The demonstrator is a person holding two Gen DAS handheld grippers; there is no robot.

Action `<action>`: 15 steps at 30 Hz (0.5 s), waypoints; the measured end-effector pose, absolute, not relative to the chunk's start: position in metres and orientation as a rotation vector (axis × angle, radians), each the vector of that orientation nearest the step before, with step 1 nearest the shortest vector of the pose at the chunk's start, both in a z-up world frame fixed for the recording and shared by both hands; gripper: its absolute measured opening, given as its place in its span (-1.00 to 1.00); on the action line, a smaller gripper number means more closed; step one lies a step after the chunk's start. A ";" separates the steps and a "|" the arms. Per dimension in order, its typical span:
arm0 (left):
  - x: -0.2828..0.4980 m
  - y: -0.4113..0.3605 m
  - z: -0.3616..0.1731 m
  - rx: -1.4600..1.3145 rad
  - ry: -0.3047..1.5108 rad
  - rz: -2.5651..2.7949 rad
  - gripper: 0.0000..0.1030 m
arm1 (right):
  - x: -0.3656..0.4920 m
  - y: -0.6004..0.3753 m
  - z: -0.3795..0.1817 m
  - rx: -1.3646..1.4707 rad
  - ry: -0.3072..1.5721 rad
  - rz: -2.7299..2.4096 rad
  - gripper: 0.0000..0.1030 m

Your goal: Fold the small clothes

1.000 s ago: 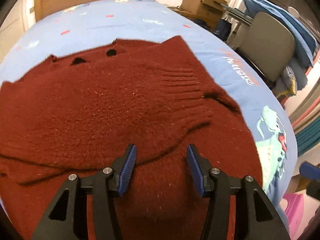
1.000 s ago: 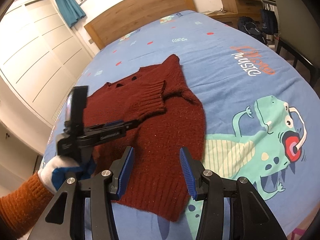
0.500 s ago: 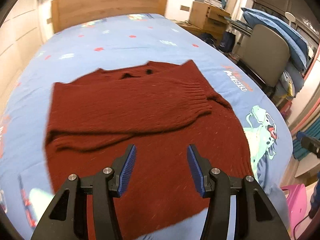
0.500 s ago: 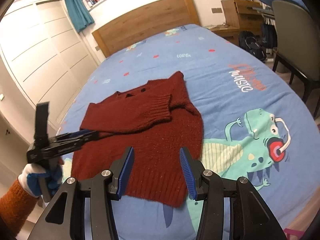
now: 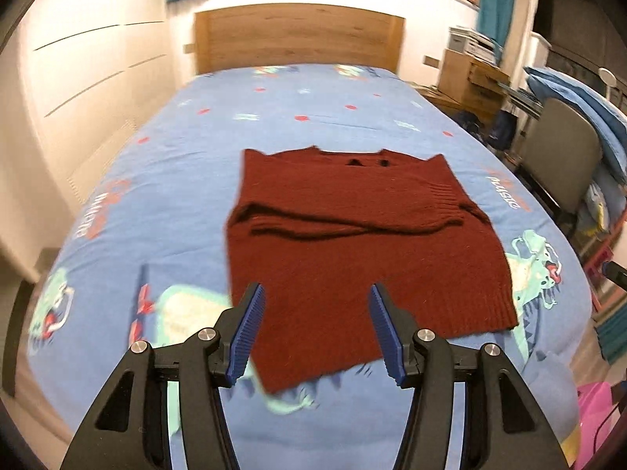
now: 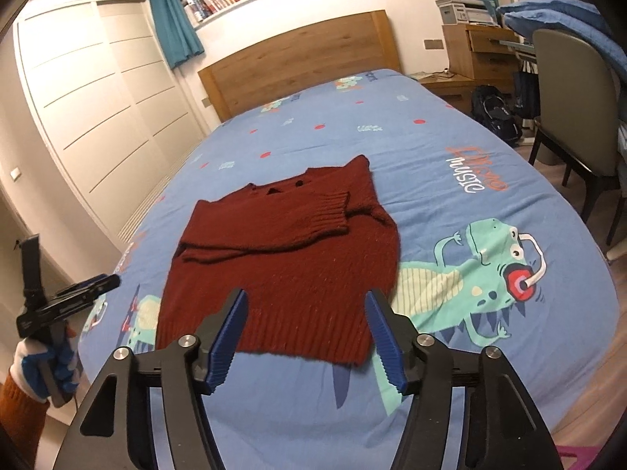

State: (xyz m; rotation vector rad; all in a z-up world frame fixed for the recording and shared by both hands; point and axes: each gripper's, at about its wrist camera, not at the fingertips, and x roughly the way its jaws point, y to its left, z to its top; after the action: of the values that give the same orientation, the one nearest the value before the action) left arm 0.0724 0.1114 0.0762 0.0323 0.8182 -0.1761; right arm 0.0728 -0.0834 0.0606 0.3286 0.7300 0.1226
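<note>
A small dark red knitted sweater (image 5: 364, 243) lies flat on the blue dinosaur-print bed (image 5: 188, 180), both sleeves folded across its chest, neck toward the headboard. It also shows in the right wrist view (image 6: 286, 258). My left gripper (image 5: 315, 329) is open and empty, held in the air above the sweater's near hem. My right gripper (image 6: 305, 337) is open and empty, also raised near the hem. The left gripper shows from the side in the right wrist view (image 6: 66, 301), off the bed's left edge.
A wooden headboard (image 6: 298, 58) stands at the far end. White wardrobe doors (image 6: 90, 125) line the left side. A grey chair (image 6: 576, 125), a wooden cabinet (image 6: 482, 55) and a dark backpack (image 6: 495, 117) stand right of the bed. A pink object (image 5: 595, 415) sits at the lower right.
Both grippers have pulled back and up from the sweater, toward the foot of the bed. The left gripper left the sweater's surface and moved off to the left. The sweater lies unchanged.
</note>
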 end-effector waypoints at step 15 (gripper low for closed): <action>-0.013 0.148 0.081 0.004 0.768 -0.021 0.31 | 0.030 -0.045 0.054 0.270 0.764 0.125 0.34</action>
State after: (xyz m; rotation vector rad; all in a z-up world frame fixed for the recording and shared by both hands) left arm -0.0127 0.1482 0.0811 0.0043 0.7677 -0.0210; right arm 0.0304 -0.0452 0.0545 0.2700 0.7640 0.1248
